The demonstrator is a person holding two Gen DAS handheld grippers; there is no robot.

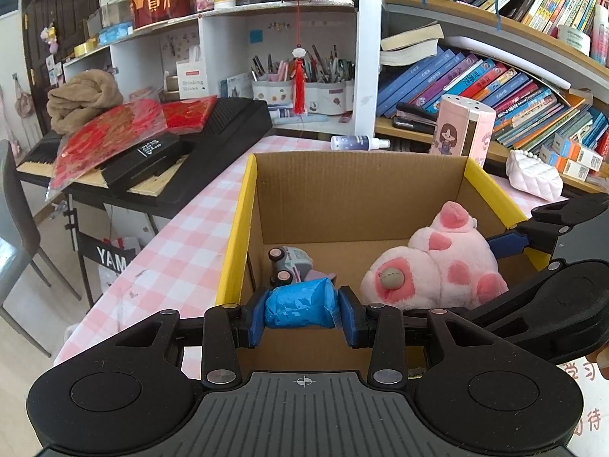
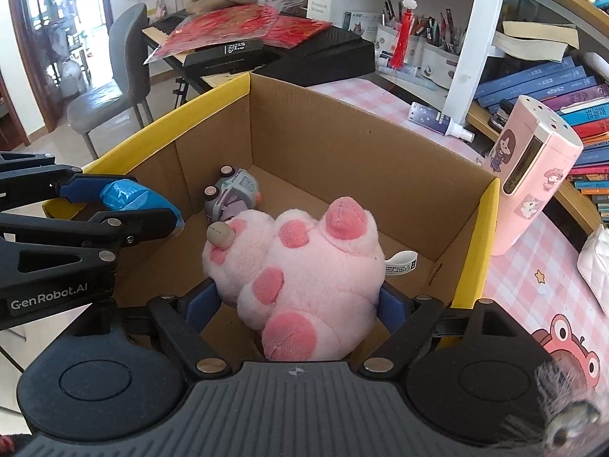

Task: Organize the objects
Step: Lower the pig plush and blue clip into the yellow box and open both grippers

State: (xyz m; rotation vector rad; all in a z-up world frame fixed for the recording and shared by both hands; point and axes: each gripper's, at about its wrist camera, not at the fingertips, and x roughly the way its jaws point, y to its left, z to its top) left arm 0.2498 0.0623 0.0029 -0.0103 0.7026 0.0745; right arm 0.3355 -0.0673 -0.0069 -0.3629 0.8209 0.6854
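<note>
An open cardboard box (image 1: 357, 198) with yellow rims stands on the pink checked table. My left gripper (image 1: 302, 310) is shut on a blue wrapped packet (image 1: 300, 304) and holds it over the box's near edge; the packet also shows in the right wrist view (image 2: 133, 196). My right gripper (image 2: 298, 304) is shut on a pink spotted plush toy (image 2: 300, 266) inside the box; the plush also shows in the left wrist view (image 1: 434, 262). A small grey toy car (image 2: 232, 194) lies on the box floor in the far corner.
A pink cartoon-printed container (image 2: 533, 175) stands right of the box, and a small spray bottle (image 1: 357, 143) lies behind it. A black keyboard (image 1: 198, 144) with red packets sits to the left. Bookshelves (image 1: 495, 91) line the back. A grey chair (image 2: 114, 76) stands beyond the table.
</note>
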